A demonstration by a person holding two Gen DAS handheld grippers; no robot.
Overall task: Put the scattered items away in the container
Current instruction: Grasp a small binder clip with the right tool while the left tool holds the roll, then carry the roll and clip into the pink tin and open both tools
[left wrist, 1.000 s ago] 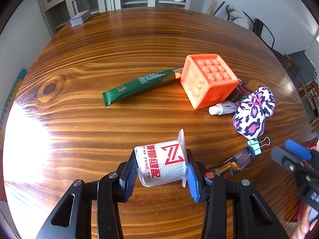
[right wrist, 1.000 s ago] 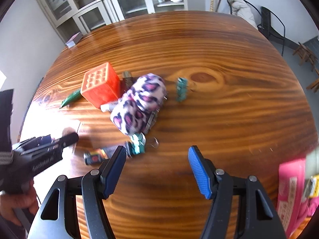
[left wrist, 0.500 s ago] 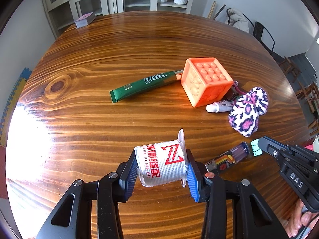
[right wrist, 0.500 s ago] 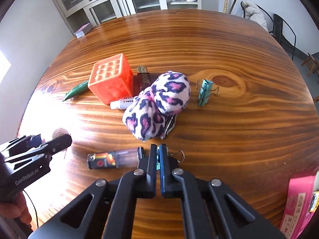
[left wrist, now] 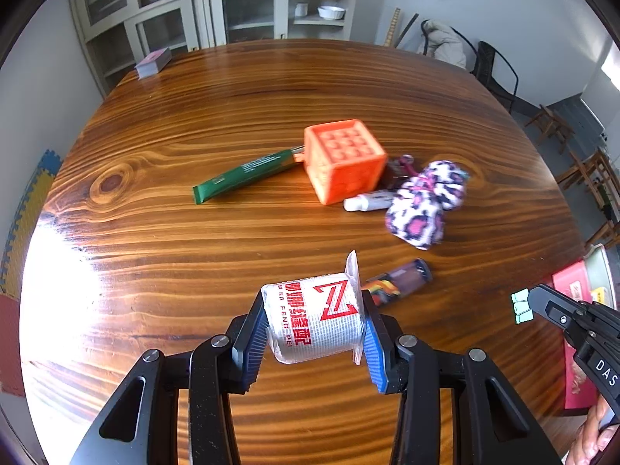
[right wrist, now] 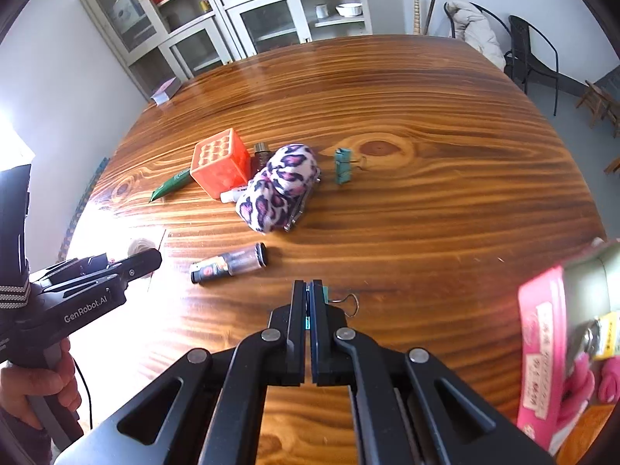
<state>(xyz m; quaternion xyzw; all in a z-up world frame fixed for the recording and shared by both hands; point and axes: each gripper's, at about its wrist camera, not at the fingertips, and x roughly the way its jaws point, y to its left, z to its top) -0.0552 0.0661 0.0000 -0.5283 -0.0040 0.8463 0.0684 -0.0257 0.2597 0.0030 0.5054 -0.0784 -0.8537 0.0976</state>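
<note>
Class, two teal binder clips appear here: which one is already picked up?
The teal binder clip pinched in the right gripper; the other clip lies free on the table beside the leopard-print pouch.

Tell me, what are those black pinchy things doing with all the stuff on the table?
A person is tidying up with a gripper in each hand. The left gripper holds a white thread spool with red writing. The right gripper has snapped shut on a teal binder clip. An orange cube, a green tube, a leopard-print pouch, a lighter and a second clip lie on the wooden table.
</note>
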